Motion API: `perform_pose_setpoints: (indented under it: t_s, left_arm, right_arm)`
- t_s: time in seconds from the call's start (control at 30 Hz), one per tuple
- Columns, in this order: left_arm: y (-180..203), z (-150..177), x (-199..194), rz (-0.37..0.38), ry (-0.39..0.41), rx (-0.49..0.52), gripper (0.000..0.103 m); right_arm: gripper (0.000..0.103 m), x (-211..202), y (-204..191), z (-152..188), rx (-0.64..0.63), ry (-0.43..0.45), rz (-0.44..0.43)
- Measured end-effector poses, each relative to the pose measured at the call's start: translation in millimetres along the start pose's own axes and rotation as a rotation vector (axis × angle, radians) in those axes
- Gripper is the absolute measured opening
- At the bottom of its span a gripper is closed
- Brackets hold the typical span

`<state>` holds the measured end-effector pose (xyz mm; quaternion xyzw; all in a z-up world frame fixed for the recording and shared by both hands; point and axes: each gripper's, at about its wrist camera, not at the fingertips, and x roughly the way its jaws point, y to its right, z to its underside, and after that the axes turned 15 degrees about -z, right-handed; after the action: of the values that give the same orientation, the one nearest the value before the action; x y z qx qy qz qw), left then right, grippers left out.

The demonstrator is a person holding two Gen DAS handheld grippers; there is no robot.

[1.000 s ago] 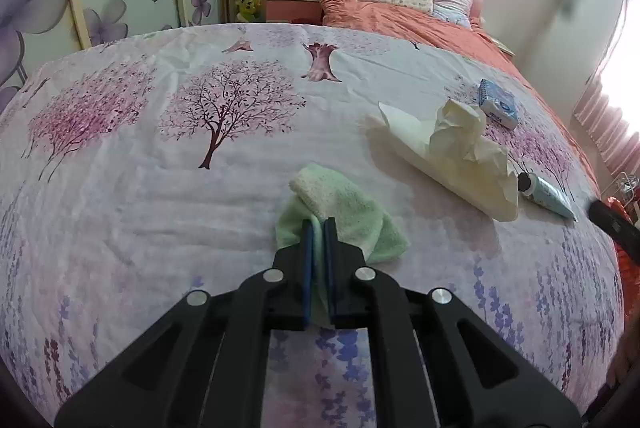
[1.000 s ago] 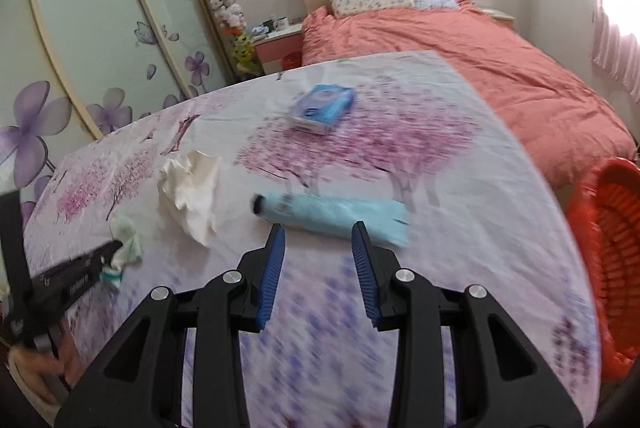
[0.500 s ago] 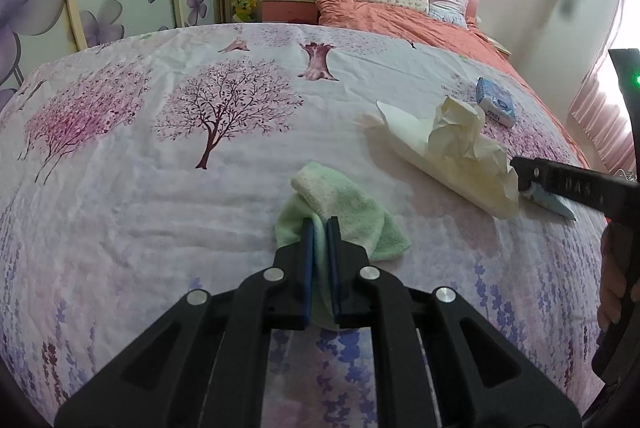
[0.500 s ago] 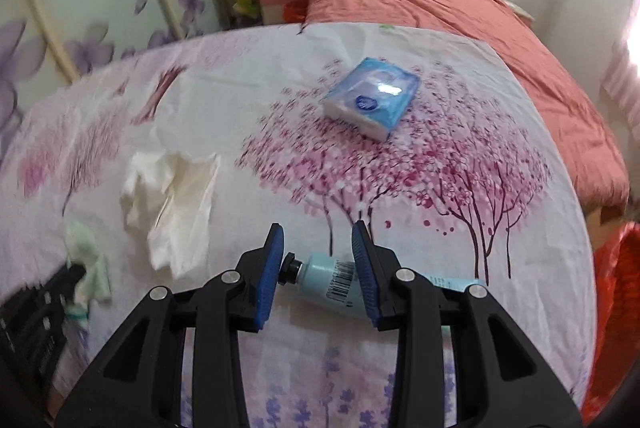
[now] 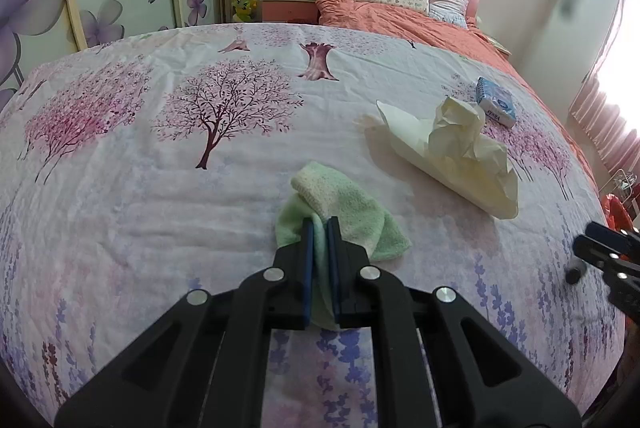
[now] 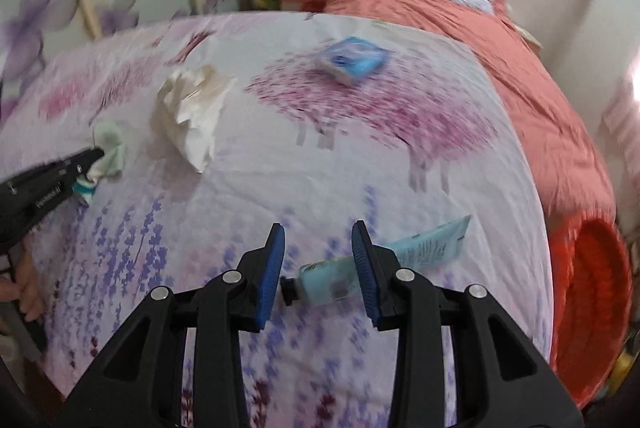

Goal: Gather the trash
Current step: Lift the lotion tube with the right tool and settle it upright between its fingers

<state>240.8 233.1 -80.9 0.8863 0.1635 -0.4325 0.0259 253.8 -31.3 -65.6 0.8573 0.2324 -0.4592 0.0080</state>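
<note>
Floral bedsheet [image 6: 360,155] fills my view. My right gripper [image 6: 318,260] stands partly open astride the tube [image 6: 384,260], pads not pressing as far as I can tell; the tube's long axis runs across the gap, cap left. My left gripper [image 5: 320,224] is clamped on the cloth [image 5: 352,203], far left. Basket [image 6: 592,292] sits right.

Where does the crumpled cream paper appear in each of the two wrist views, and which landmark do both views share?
Left wrist view: the crumpled cream paper lies right of centre, beyond the green cloth.
Right wrist view: the paper lies upper left, right of the green cloth.
Shared landmark: the blue tissue pack, farther back on the sheet.
</note>
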Motion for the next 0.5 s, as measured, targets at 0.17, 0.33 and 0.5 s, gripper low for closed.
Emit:
perform_pose_setpoints:
  t_s: [0.17,0.33,0.5]
  left_arm:
    - [0,0,0,-0.001,0.000,0.000,0.011]
    - [0,0,0,-0.001,0.000,0.001,0.011]
    - [0,0,0,0.002,-0.001,-0.002,0.011]
  right_arm:
    - [0.036,-3,19,11,0.119,0.040,-0.009]
    - [0.036,-13,33,13,0.240,0.117,-0.083]
    - [0.036,-33,34,22,0.235,0.117,-0.028]
